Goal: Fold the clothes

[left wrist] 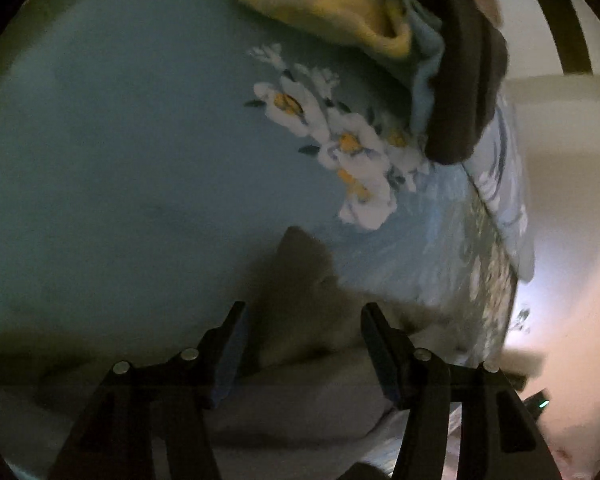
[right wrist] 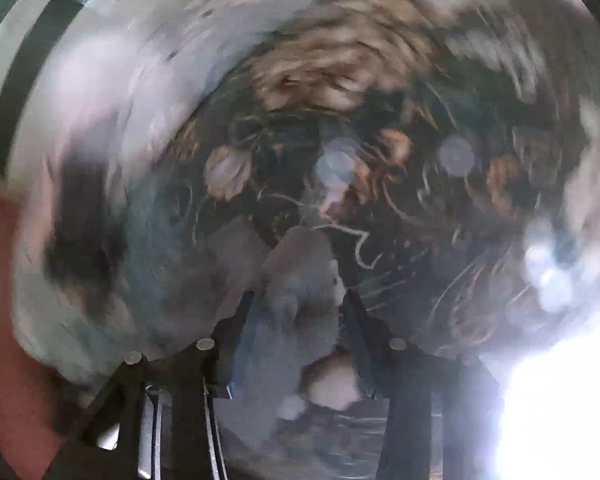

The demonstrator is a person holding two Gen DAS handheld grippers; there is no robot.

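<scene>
Below my left gripper spreads a blue sheet printed with white and yellow flowers. Its jaws stand apart, and a grey cloth rises in a soft peak between them; the pads do not press on it, as far as I can see. The cloth runs on toward the camera, under the fingers. Far up the sheet lies a heap of clothes: a yellow piece, a pale blue one and a dark grey one at the sheet's right edge. Beyond that edge is a pale floor.

My right gripper looks down on a badly blurred scene. Its jaws are parted too, with a grey fold between them, and I cannot tell whether the pads touch it. Behind is a dark patterned fabric with brown and white swirls.
</scene>
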